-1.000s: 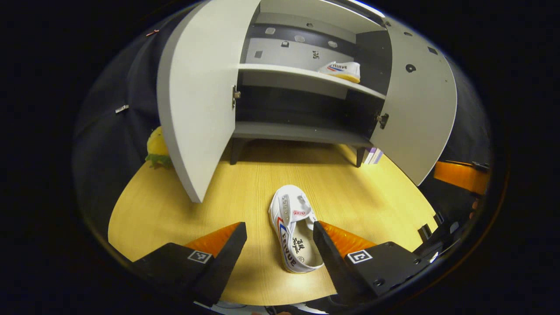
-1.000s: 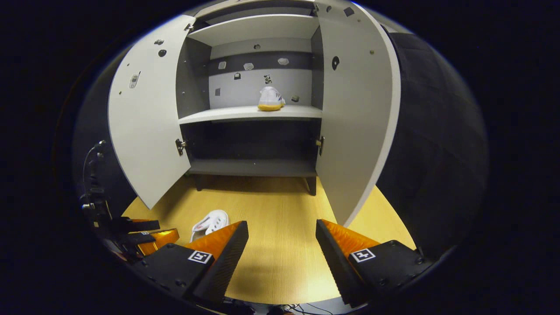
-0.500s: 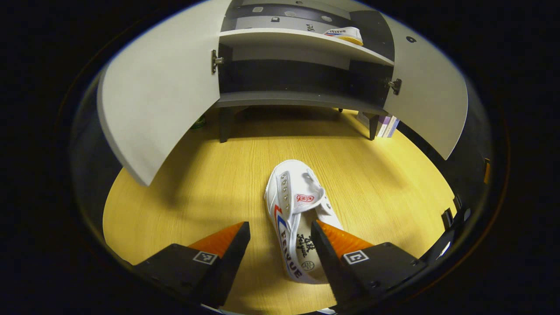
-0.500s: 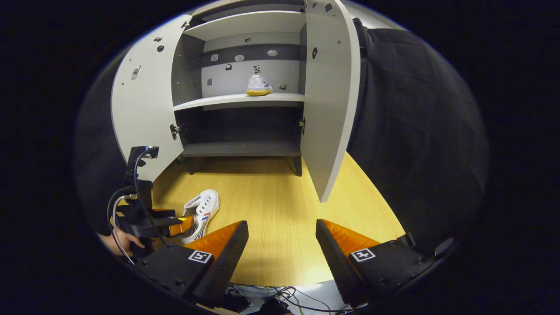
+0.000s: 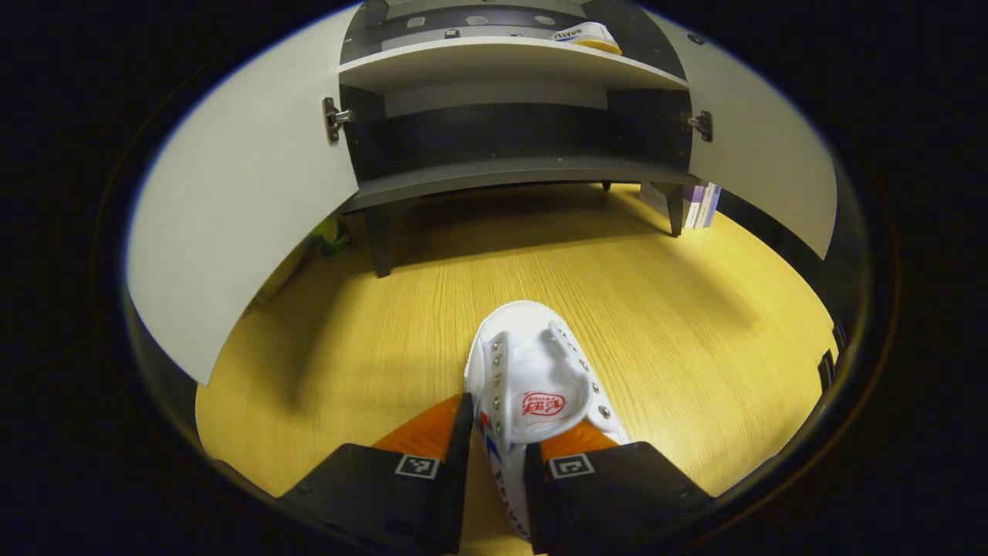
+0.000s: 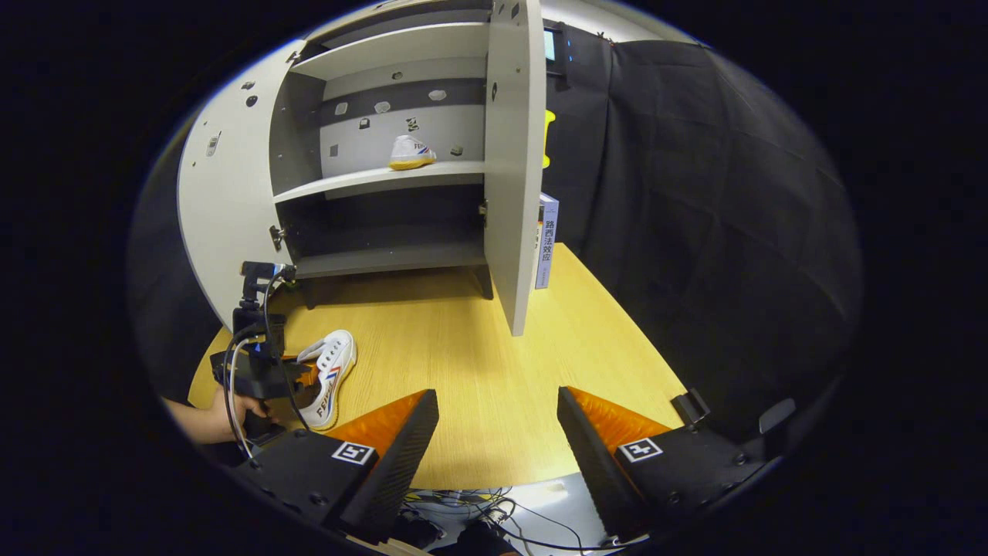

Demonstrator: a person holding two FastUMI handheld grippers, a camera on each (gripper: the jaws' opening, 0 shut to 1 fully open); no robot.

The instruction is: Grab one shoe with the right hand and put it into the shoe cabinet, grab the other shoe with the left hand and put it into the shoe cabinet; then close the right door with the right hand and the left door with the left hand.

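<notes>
White canvas shoe (image 5: 532,386), low centre of the left gripper view on the wooden table (image 5: 679,309), sits clamped at its side wall by the left gripper (image 5: 494,455), needing a firm level lift to the shoe cabinet (image 5: 502,166), while the right gripper (image 6: 498,432) hangs spread and empty.

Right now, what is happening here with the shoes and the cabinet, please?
A person is working with two handheld grippers. The left gripper has its fingers pressed on the side wall of a white shoe that lies on the wooden table. The other shoe already sits on the upper shelf of the shoe cabinet. Both cabinet doors stand open. The right gripper is open and empty above the table.
</notes>
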